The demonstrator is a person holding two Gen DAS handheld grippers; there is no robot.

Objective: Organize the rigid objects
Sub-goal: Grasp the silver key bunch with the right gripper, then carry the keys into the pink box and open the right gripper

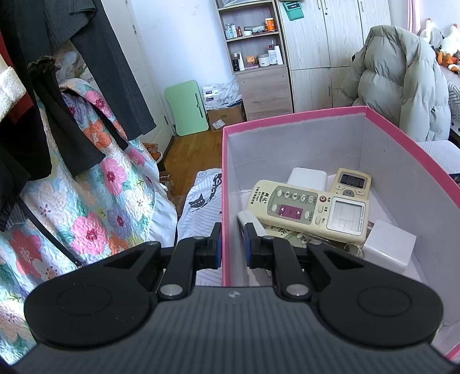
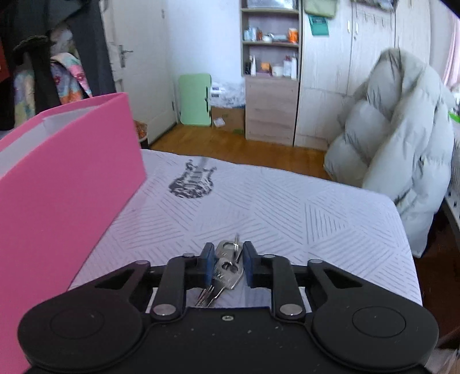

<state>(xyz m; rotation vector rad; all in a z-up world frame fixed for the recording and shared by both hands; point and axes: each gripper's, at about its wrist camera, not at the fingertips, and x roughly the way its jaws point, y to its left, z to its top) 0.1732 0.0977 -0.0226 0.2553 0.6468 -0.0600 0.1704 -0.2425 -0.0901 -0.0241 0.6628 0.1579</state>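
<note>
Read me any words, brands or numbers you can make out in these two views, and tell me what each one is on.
Nothing reads with certainty.
Large cream remote in the pink box: Chinese brand characters, a model line and button labels, too small to quote.
Smaller remote: screen print and button labels blurred.
Green tag on the wardrobe: illegible.
Cardboard box label: illegible.
Keys in the right gripper: stamping unreadable.

A pink box with a white inside stands open on the bed. In it a large cream remote lies face up across a smaller remote, with white blocks beside them. A bunch of silver keys sits between the right gripper's jaws, right of the box.
</note>
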